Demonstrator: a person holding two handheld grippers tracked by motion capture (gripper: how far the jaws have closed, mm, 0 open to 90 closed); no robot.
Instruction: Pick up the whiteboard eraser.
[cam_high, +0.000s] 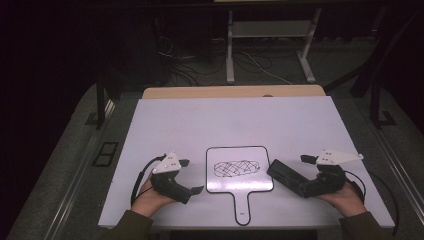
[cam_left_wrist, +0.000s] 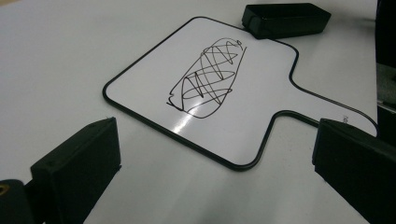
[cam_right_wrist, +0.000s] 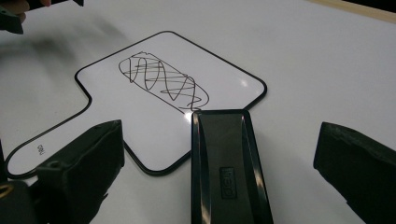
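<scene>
A small white paddle-shaped whiteboard (cam_high: 240, 184) with a black rim lies flat at the table's near middle, its handle toward me. A black scribble (cam_high: 237, 168) covers its centre. The same whiteboard (cam_left_wrist: 261, 88) and scribble (cam_left_wrist: 208, 77) appear in the left gripper view. My left gripper (cam_high: 194, 176) rests just left of the board, jaws wide apart (cam_left_wrist: 215, 123) and holding nothing. A black eraser (cam_high: 284, 174) lies at the board's right edge. My right gripper (cam_high: 302, 176) stands open around the eraser (cam_right_wrist: 224, 163), with gaps on both sides (cam_right_wrist: 220, 127).
The white table surface (cam_high: 225, 120) stretches far beyond the board, with a wooden edge (cam_high: 230, 92) at the back. Its front edge runs just under my wrists. Behind the table are dark floor, cables and white desk legs (cam_high: 230, 50).
</scene>
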